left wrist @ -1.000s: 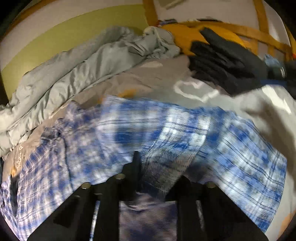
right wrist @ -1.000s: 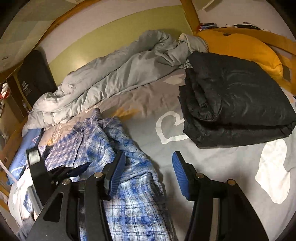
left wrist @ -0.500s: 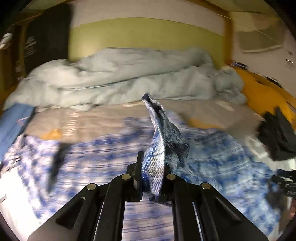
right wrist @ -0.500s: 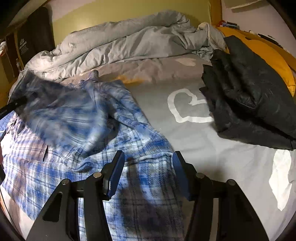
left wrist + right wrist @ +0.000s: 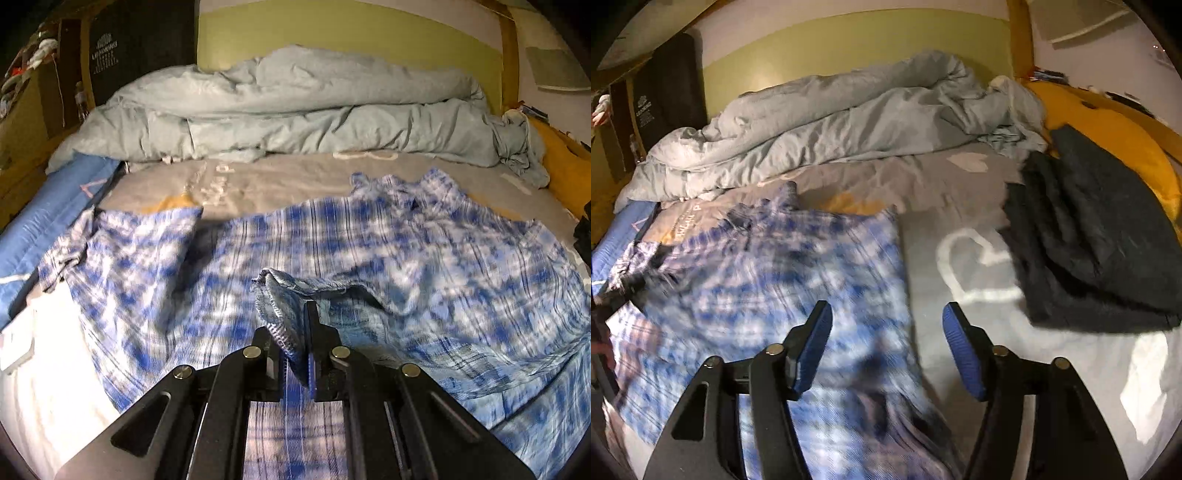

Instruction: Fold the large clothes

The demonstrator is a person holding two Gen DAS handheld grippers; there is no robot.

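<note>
The blue-and-white plaid shirt (image 5: pixel 424 258) lies spread open and rumpled across the bed (image 5: pixel 280 181), its collar toward the far side where the bedding is heaped, one sleeve reaching to the bed's left edge. A bunched fold of its cloth stands raised near the bed's near edge. The folded black garment (image 5: pixel 1100 236) lies flat by the right edge.
</note>
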